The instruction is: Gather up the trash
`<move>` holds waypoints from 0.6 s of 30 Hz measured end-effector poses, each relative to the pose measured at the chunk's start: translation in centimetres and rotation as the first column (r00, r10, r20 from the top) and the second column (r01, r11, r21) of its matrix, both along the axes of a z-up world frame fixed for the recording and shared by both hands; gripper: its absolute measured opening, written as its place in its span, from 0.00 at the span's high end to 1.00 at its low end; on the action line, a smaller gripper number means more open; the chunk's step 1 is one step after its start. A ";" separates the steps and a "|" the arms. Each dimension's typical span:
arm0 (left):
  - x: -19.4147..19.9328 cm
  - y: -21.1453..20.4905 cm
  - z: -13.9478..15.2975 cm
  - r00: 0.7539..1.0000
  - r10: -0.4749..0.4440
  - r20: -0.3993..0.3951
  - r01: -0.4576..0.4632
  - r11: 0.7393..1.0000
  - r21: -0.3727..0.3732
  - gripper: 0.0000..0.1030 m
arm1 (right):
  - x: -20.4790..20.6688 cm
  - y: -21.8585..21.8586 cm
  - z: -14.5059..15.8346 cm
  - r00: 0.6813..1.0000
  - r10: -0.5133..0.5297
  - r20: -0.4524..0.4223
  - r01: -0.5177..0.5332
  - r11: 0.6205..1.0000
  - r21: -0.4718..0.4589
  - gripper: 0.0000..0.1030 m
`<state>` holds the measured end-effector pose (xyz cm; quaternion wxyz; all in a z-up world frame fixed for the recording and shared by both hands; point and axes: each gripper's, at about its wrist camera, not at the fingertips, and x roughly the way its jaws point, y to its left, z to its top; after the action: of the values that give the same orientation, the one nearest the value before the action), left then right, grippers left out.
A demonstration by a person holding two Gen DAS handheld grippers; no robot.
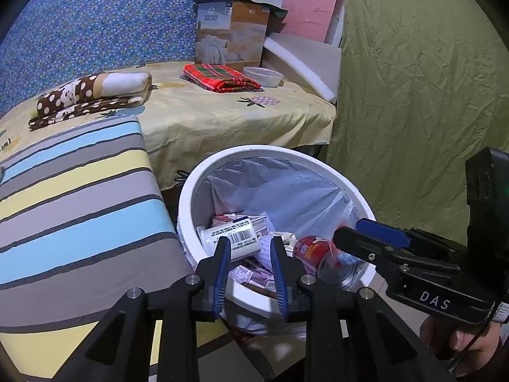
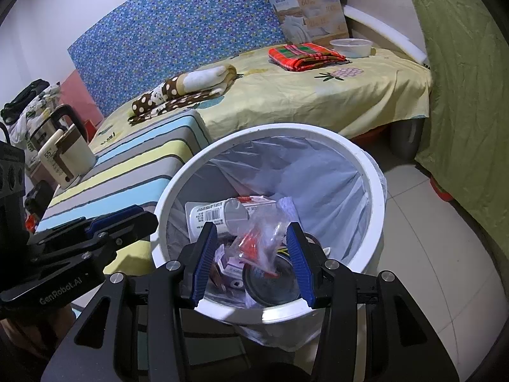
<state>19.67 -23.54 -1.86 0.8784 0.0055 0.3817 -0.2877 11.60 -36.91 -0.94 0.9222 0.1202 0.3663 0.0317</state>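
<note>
Right claw half-wide, clear plastic wrapper loose between its pads directly over white bin; left claw nearly closed, empty, beside bin's rim.

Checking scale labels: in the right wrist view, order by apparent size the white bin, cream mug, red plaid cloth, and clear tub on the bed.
1. white bin, nearest the camera, so inflated
2. cream mug
3. red plaid cloth
4. clear tub
Mug and cloth look close; the cloth lies farther away, so that order is unsure.
</note>
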 end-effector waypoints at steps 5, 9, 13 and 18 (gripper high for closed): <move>-0.2 0.9 0.1 1.000 0.020 -0.002 -0.020 1.000 -0.001 0.75 | -0.5 0.2 0.4 1.000 -0.001 0.012 0.001 1.000 0.000 0.54; -1.2 1.6 0.4 1.000 0.029 0.002 -0.029 1.000 0.000 0.75 | -1.1 0.5 0.8 1.000 0.000 0.020 0.000 1.000 -0.002 0.54; -2.5 2.4 1.1 0.999 0.035 0.019 -0.035 0.999 0.002 0.75 | -2.1 1.1 1.4 0.999 -0.004 0.041 0.004 1.000 -0.011 0.54; -4.3 3.4 1.8 0.998 0.050 0.037 -0.050 0.999 0.006 0.73 | -3.3 2.3 2.2 0.998 0.013 0.068 -0.012 1.000 -0.020 0.54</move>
<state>15.33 -20.16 -0.03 0.8921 0.0045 0.3666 -0.2642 8.27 -34.60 1.29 0.9350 0.1079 0.3356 0.0381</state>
